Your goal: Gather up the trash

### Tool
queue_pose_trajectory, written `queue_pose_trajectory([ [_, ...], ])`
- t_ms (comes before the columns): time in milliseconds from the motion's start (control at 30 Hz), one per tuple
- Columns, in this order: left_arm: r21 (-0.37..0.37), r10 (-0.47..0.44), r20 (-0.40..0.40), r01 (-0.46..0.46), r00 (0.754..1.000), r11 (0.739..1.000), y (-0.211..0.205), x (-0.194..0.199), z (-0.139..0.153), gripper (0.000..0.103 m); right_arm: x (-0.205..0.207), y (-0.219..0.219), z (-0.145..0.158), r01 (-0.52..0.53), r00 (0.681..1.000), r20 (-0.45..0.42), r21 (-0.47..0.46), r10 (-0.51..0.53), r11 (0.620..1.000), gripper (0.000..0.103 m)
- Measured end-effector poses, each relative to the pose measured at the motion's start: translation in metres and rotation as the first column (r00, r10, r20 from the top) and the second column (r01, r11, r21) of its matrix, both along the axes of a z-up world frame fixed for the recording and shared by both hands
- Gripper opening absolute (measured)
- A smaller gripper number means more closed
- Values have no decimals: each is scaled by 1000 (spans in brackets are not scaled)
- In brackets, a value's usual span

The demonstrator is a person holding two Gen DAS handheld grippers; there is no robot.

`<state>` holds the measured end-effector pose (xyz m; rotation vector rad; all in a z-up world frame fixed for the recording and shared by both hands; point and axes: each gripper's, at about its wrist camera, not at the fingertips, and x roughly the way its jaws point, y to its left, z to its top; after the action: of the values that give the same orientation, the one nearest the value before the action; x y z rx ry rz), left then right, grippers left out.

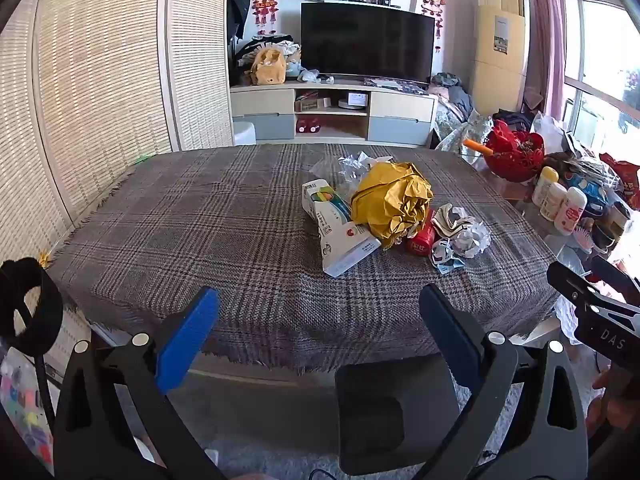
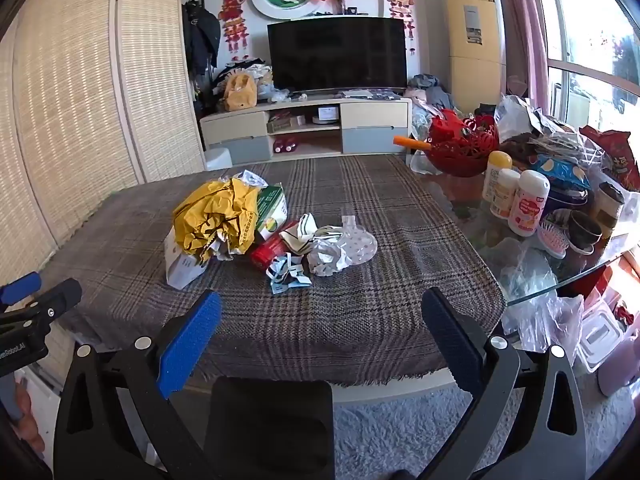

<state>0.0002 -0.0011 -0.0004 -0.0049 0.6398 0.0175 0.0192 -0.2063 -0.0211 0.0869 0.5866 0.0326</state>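
A heap of trash lies on the plaid tablecloth (image 1: 200, 232). It holds a crumpled yellow paper bag (image 1: 392, 200) (image 2: 216, 216), a white and green carton (image 1: 336, 224) (image 2: 272, 210), a red can (image 1: 422, 238) (image 2: 270, 250), crumpled white paper (image 1: 470, 236) (image 2: 328, 254) and torn blue-white scraps (image 2: 288, 274). A clear plastic lid (image 2: 360, 242) lies beside them. My left gripper (image 1: 318, 320) is open and empty, near the table's front edge. My right gripper (image 2: 320, 324) is open and empty, also near the front edge, short of the heap.
A black chair back (image 2: 272, 420) stands just before the table edge. To the right, a glass table (image 2: 532, 248) carries bottles (image 2: 528, 208), a red basket (image 2: 464, 144), bags and bowls. A TV stand (image 2: 308, 124) and bamboo screen (image 2: 80, 100) stand behind.
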Motion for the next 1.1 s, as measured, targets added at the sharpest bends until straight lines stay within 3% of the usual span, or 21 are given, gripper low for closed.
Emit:
queue_pose_trajectory([
  [1100, -10, -2, -4, 2, 1000, 1000, -1, 0, 1, 95, 1, -3, -1, 7, 1000, -4, 13, -7, 1000, 100],
])
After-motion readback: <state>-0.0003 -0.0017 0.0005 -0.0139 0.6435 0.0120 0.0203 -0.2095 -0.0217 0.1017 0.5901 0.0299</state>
